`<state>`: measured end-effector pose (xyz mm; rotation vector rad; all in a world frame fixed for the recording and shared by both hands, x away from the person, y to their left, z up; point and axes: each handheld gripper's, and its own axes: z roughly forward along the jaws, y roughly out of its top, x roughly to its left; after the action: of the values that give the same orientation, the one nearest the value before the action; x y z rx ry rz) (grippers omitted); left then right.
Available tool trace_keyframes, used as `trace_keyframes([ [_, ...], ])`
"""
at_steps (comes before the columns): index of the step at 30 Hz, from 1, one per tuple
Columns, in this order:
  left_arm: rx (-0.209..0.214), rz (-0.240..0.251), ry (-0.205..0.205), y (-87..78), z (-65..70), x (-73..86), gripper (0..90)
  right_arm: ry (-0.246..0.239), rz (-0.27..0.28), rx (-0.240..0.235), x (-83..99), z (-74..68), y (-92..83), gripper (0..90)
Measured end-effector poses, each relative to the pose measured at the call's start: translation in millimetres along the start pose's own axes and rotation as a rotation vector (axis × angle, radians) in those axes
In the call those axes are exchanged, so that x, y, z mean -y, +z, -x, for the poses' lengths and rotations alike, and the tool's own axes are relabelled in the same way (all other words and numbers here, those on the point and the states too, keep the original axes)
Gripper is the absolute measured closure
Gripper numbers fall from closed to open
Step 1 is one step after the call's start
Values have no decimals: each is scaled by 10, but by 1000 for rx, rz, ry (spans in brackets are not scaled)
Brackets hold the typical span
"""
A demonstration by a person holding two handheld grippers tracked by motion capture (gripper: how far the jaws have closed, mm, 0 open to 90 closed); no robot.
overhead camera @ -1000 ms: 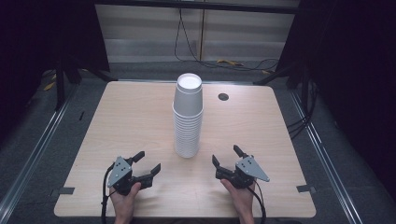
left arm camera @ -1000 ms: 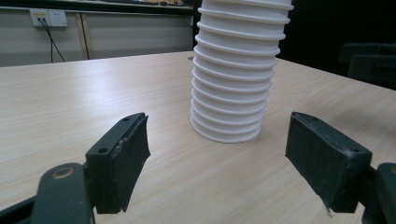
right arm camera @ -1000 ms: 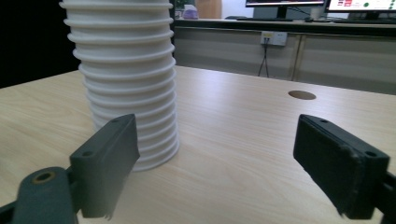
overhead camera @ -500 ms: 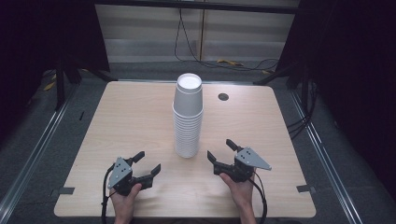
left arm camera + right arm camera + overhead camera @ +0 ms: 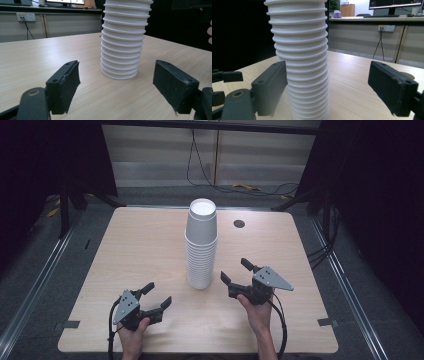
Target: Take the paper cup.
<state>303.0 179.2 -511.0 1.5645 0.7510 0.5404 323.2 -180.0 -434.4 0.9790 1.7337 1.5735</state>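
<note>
A tall stack of white paper cups [image 5: 201, 245] stands upside down near the middle of the wooden table [image 5: 140, 245]. My left gripper [image 5: 158, 293] rests low near the front edge, to the left of the stack, with its jaws wide apart and nothing between them. In the left gripper view the stack [image 5: 123, 37] stands a short way beyond the open jaws [image 5: 117, 82]. My right gripper [image 5: 234, 270] is held above the table just right of the stack, open and pointing at it. In the right gripper view the stack [image 5: 299, 62] rises close ahead, toward the left jaw.
A small dark round disc [image 5: 239, 224] sits in the tabletop behind the stack to the right. Cables [image 5: 250, 187] lie on the floor past the far edge. Metal rails [image 5: 35, 290] run along both sides of the table.
My right gripper has risen and moved in toward the cup stack. The left gripper and the stack have kept still.
</note>
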Motion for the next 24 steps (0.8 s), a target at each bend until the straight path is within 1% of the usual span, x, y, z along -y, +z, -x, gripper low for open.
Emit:
trace_keyframes([
  [2,1,-1,3,-1,1,0,212,-6,0,0,-13,-2,4,152],
  [3,1,0,5,-1,1,0,212,-12,-6,15,-39,-14,1,155],
  [4,2,0,6,-1,3,0,212,-25,-9,12,-86,-25,1,158],
  [6,1,-2,6,-1,4,0,212,-22,-12,4,-106,-22,8,159],
  [7,3,-5,8,-1,2,-2,212,-10,-27,-14,-170,-9,12,160],
  [8,5,-5,10,0,1,-2,212,-10,-27,-14,-170,-9,12,160],
  [9,6,-4,11,0,3,-1,212,-4,-15,-30,-220,5,15,159],
  [11,8,-5,11,1,0,-2,211,-2,-22,-40,-258,14,19,159],
  [13,12,-6,8,3,-7,-3,212,2,-10,-65,-299,24,27,159],
  [14,13,-4,-3,3,-8,-2,212,1,-2,-62,-328,25,29,158],
  [16,12,-3,-2,2,-7,-1,212,2,8,-84,-375,26,40,156],
  [17,12,-4,1,2,-7,-1,212,2,8,-84,-375,26,40,156],
  [18,8,-3,2,2,-2,-1,212,-8,13,-80,-444,17,56,152],
  [20,15,-7,5,3,-9,-3,212,-2,17,-97,-496,16,76,139],
  [21,15,-7,5,3,-9,-3,212,-2,17,-97,-496,16,76,139],
  [22,18,-8,4,6,-10,-4,212,1,24,-115,-521,16,89,138],
  [24,20,-9,3,9,-10,-4,211,4,31,-132,-587,13,121,138],
])
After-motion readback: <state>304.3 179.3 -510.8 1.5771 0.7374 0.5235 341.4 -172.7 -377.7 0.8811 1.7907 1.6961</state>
